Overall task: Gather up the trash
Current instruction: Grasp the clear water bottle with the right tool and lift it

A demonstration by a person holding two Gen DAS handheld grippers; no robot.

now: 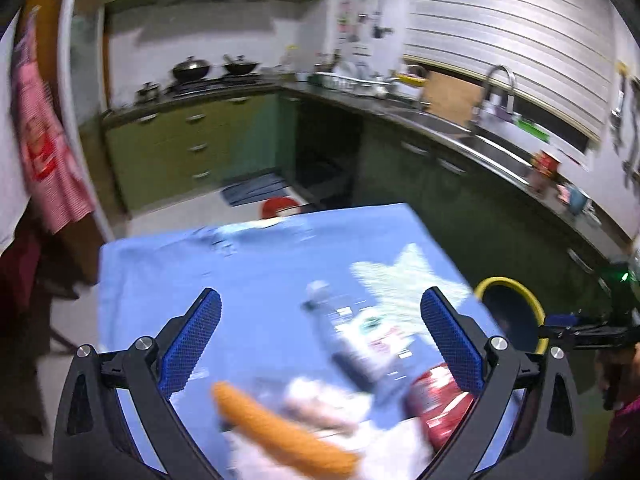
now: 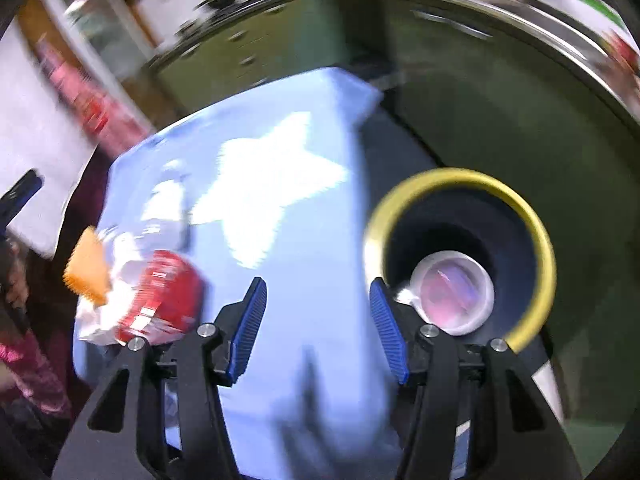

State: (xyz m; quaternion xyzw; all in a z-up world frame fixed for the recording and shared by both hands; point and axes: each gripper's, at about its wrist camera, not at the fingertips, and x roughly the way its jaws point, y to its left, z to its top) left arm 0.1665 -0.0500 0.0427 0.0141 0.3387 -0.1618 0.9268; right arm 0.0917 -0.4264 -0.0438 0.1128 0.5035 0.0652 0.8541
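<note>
A table with a blue cloth (image 1: 256, 272) holds trash: a clear plastic bottle (image 1: 356, 344), a red can (image 1: 440, 408), crumpled white paper (image 1: 328, 400) and an orange sponge-like strip (image 1: 280, 428). My left gripper (image 1: 320, 344) is open above them, empty. A black bin with a yellow rim (image 2: 460, 256) stands beside the table, with a white cup (image 2: 452, 294) inside. My right gripper (image 2: 318, 320) is open and empty over the table's edge next to the bin. The can (image 2: 164, 296), paper (image 2: 96, 320) and strip (image 2: 86, 266) show at its left.
Green kitchen cabinets (image 1: 192, 148) and a dark counter with a sink (image 1: 492, 152) run behind and right of the table. A red stool (image 1: 280, 206) stands beyond the table's far edge. A pink cloth (image 1: 44, 140) hangs at the left.
</note>
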